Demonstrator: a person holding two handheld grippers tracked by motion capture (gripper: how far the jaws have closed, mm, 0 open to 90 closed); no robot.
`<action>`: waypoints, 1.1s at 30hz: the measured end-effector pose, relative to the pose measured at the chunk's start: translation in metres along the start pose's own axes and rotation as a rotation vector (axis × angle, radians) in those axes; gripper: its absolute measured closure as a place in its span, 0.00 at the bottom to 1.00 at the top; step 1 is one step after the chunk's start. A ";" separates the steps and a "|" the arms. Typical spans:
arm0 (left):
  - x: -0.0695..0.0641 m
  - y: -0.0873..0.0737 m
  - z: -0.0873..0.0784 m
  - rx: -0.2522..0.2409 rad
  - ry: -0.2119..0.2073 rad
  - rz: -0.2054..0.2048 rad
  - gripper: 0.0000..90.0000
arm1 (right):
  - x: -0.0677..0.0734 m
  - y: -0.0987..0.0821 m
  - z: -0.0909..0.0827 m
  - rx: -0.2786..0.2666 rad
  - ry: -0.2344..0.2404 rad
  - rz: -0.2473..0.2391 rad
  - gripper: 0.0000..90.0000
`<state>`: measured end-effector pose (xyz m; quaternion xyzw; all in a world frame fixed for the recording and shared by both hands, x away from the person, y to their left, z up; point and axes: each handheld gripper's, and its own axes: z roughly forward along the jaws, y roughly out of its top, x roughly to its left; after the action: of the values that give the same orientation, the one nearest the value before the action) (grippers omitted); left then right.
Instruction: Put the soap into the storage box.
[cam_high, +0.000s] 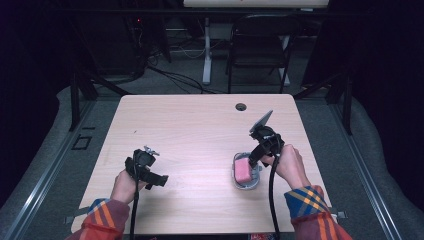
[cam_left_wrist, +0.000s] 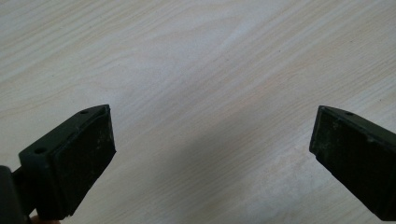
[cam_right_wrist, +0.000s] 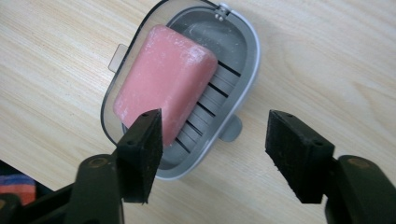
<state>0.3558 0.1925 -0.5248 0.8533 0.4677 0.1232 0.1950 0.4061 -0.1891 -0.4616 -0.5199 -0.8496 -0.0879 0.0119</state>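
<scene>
On the pale wooden table (cam_high: 200, 125), a pink soap (cam_right_wrist: 161, 86) lies in a grey dish (cam_right_wrist: 243, 60); both grippers' jaws gape wide, empty.

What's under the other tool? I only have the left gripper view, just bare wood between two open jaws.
Observer: A grey soap dish holding a pink soap bar. The right tool hangs over its near end with its jaws apart.
Operator: Is the soap gripped?
Observer: No. In the right gripper view one jaw overlaps the bar's corner and the other is over bare table beside the dish; nothing sits between them.
Operator: Where's my tool relative to the dish?
Observer: In the high view the left tool is well across the table from the dish, toward the person's left, with plain wood between them.
</scene>
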 end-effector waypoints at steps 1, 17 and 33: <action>0.000 0.000 0.000 0.000 0.000 0.000 0.00 | 0.000 -0.002 -0.001 -0.022 -0.002 0.005 0.38; 0.000 0.000 0.000 -0.004 0.002 0.000 0.00 | -0.019 -0.038 -0.021 -0.136 -0.053 -0.074 0.09; -0.001 0.000 0.000 -0.007 0.005 0.003 0.00 | -0.045 -0.091 -0.021 -0.245 -0.107 -0.065 0.03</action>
<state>0.3556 0.1917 -0.5252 0.8529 0.4665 0.1272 0.1970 0.3445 -0.2725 -0.4581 -0.4935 -0.8484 -0.1636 -0.1000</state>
